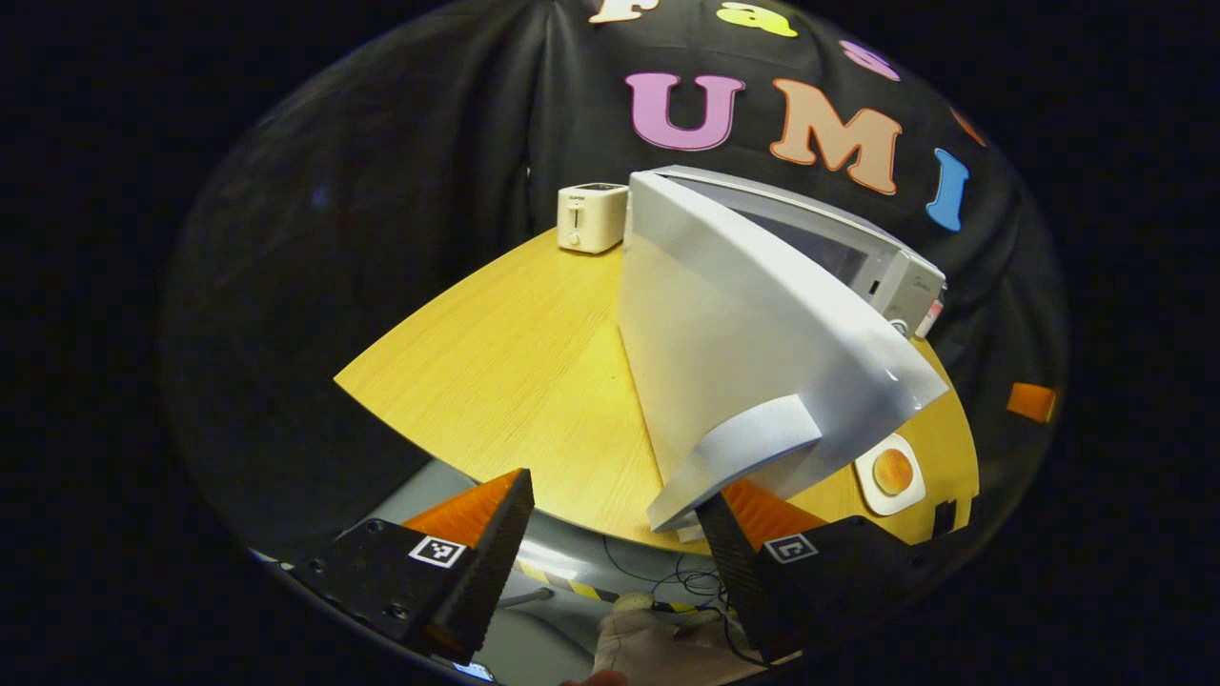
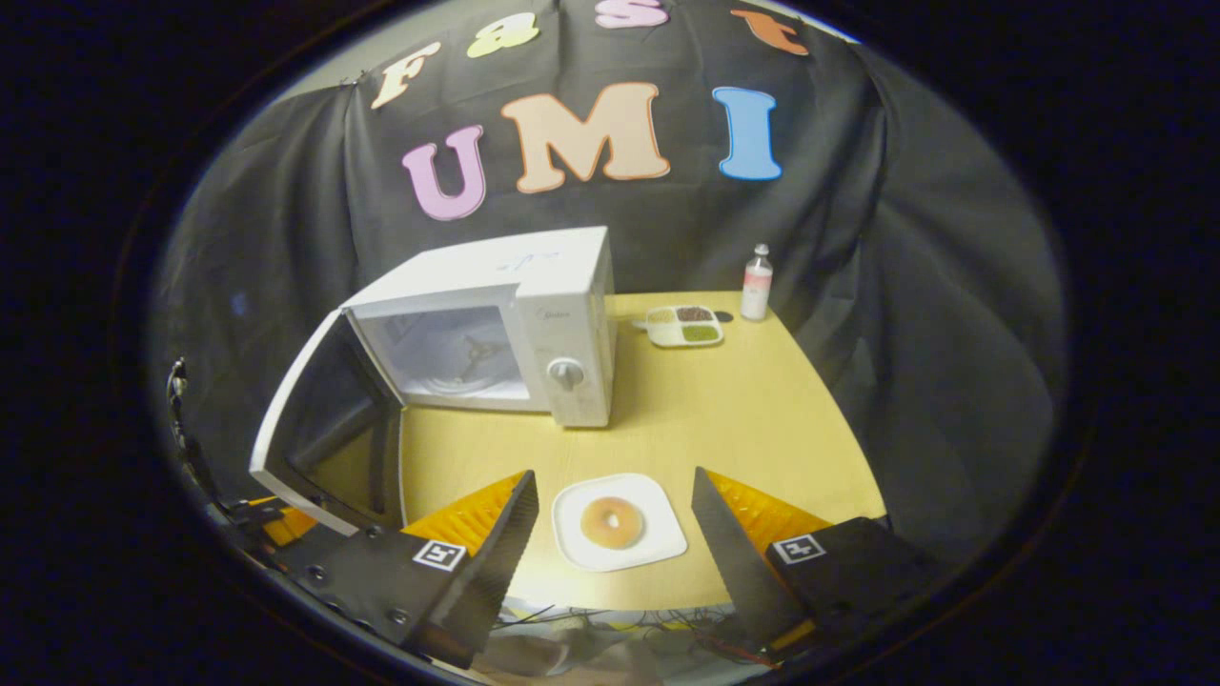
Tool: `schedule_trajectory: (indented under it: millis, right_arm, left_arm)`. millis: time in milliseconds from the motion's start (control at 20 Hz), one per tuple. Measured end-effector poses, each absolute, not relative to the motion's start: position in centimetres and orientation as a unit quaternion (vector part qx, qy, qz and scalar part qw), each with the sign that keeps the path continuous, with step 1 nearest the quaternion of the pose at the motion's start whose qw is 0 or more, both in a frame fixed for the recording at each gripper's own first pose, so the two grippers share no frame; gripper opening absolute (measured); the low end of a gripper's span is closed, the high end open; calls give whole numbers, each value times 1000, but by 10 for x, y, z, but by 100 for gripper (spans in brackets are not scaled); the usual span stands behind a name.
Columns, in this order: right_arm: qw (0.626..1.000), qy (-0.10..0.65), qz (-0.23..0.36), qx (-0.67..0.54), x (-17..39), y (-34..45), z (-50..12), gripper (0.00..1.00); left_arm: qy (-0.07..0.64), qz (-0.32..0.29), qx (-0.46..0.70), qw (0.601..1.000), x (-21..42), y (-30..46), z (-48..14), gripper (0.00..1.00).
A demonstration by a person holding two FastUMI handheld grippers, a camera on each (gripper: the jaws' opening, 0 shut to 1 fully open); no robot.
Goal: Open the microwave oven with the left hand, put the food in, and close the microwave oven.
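Microwave oven (image 2: 534,324) sits left of centre in the right gripper view, door (image 2: 324,429) swung wide. Doughnut plate (image 2: 620,521) lies at lower centre between the spread right gripper (image 2: 615,534) fingers. Left gripper (image 1: 615,543) fingers stand apart by the door handle (image 1: 734,457).

left gripper (image 1: 610,548): black body, square black-white marker tag per finger, small screws; ribbed wedge fingers | right gripper (image 2: 610,538): same build, tags

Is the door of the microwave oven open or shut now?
Open. In the right gripper view the door swings out to the left of the microwave oven, and the empty inside with its turntable shows.
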State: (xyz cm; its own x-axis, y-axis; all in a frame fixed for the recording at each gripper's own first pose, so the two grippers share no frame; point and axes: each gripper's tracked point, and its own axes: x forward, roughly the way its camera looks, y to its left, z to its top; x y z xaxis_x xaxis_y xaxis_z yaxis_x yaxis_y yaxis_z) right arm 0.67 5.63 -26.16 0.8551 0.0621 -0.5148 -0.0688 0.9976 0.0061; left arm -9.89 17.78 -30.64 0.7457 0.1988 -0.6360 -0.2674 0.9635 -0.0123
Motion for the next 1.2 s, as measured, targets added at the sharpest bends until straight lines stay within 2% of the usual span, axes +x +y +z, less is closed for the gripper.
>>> schedule_trajectory:
  millis: [50,100,150,200,250,300,600,650,750,800,900,950,1000,1050,1200]
  right_arm:
    - [961,274,33,-5,7,58,-269,93]
    - [959,280,33,-2,7,59,-277,100]
    - [958,286,33,2,7,63,-284,94]
    - [956,291,32,5,8,66,-291,93]
    - [955,294,31,8,9,69,-296,100]
    - [955,296,28,9,11,71,-302,93]
    - [947,322,13,-14,24,77,-348,93]
    - [944,330,15,-15,27,79,-357,100]
    - [938,347,17,-11,33,80,-371,100]
    - [934,357,17,-5,38,80,-380,94]
    - [925,379,18,0,48,78,-396,94]
    - [920,391,18,-4,53,75,-404,100]
    - [916,401,20,-11,57,73,-411,94]
    - [911,411,24,-17,61,71,-416,100]
    - [895,445,39,-25,64,66,-431,100]
  left_arm:
    - [335,129,-64,931,-102,180,-306,98]
    - [333,132,-71,931,-106,187,-305,98]
    - [331,135,-73,931,-111,194,-303,98]
    - [330,136,-72,931,-113,201,-301,98]
    - [330,138,-71,931,-116,207,-299,98]
    - [328,139,-70,932,-119,214,-297,98]
    - [317,164,-48,933,-132,273,-287,98]
    - [316,173,-44,932,-134,285,-287,98]
    - [311,198,-28,929,-136,311,-283,98]
    - [308,210,-25,928,-135,321,-279,98]
    - [295,238,-26,925,-131,340,-267,94]
    - [287,256,-25,923,-131,349,-262,93]
    - [277,277,-24,920,-132,359,-254,94]
    - [264,300,-23,916,-134,367,-244,94]
    - [232,365,-21,901,-142,381,-214,93]
